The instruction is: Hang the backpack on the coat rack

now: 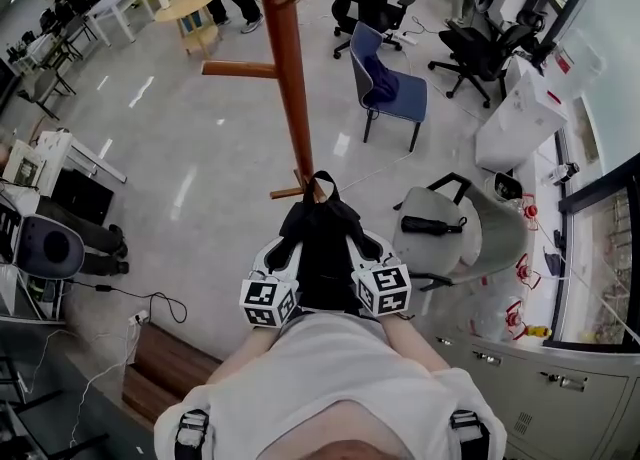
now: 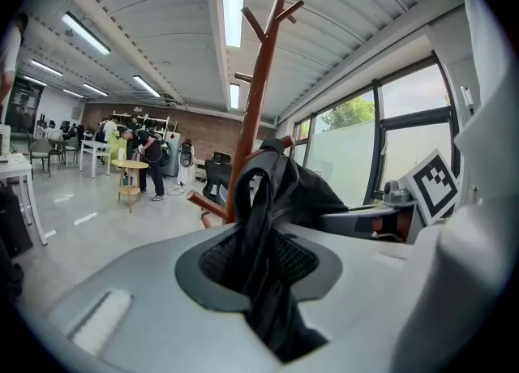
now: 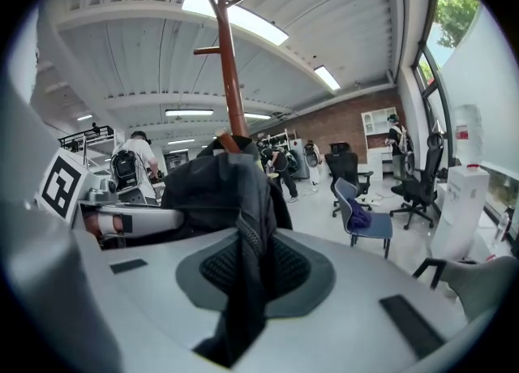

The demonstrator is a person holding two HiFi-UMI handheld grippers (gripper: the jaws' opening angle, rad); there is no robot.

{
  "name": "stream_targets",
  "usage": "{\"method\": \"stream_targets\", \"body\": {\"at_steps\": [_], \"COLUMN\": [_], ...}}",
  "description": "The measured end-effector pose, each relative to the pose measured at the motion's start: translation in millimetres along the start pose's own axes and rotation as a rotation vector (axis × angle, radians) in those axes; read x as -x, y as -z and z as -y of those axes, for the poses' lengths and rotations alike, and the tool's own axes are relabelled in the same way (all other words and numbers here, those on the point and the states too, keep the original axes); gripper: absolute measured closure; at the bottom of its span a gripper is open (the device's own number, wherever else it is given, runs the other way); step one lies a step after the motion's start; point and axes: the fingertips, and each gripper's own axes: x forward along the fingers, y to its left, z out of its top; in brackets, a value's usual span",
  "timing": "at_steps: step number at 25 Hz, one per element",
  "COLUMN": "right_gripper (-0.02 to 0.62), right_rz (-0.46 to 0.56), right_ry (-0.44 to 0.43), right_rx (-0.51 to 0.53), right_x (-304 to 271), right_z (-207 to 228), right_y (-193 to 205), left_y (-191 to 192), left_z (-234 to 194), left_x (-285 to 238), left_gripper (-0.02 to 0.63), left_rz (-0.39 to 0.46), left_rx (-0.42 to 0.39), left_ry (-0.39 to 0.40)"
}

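Note:
The black backpack (image 1: 322,238) hangs between my two grippers, close in front of the person. Its top loop (image 1: 322,185) lies against the red-brown coat rack pole (image 1: 290,78), beside a low peg (image 1: 285,191); whether it is hooked there I cannot tell. My left gripper (image 1: 290,240) is shut on a black strap (image 2: 263,282) that runs between its jaws. My right gripper (image 1: 358,240) is shut on the other strap (image 3: 239,298). The backpack's body (image 2: 304,189) fills the middle of both gripper views (image 3: 215,185), with the pole rising behind it (image 2: 253,112) (image 3: 229,63).
Higher pegs (image 1: 240,69) stick out of the pole. A blue chair (image 1: 390,88) stands beyond the rack and a grey chair (image 1: 455,233) to its right. Black office chairs (image 1: 480,48), a white box (image 1: 520,113), a wooden bench (image 1: 165,368) and a round table (image 1: 187,3) with people nearby.

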Motion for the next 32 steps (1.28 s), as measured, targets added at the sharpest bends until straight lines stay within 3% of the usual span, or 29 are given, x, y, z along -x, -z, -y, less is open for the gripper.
{"method": "stream_targets", "body": {"at_steps": [14,23,32], "right_gripper": [0.548,0.548,0.536], "right_rz": [-0.162,-0.225,-0.285], "right_ry": [-0.013,-0.018,0.038], "right_rx": [0.021,0.024,0.054], "right_x": [-46,-75,-83], "right_z": [12,22,28], "right_y": [30,40,49], "left_y": [42,55,63], "left_z": [-37,-54,-59], "left_x": [-33,-52,-64], "left_gripper": [0.518,0.517,0.517], "left_rz": [-0.136,-0.176,-0.233], "left_rx": [0.091,0.075,0.047], "left_ry": [-0.077,-0.097,-0.115]}}
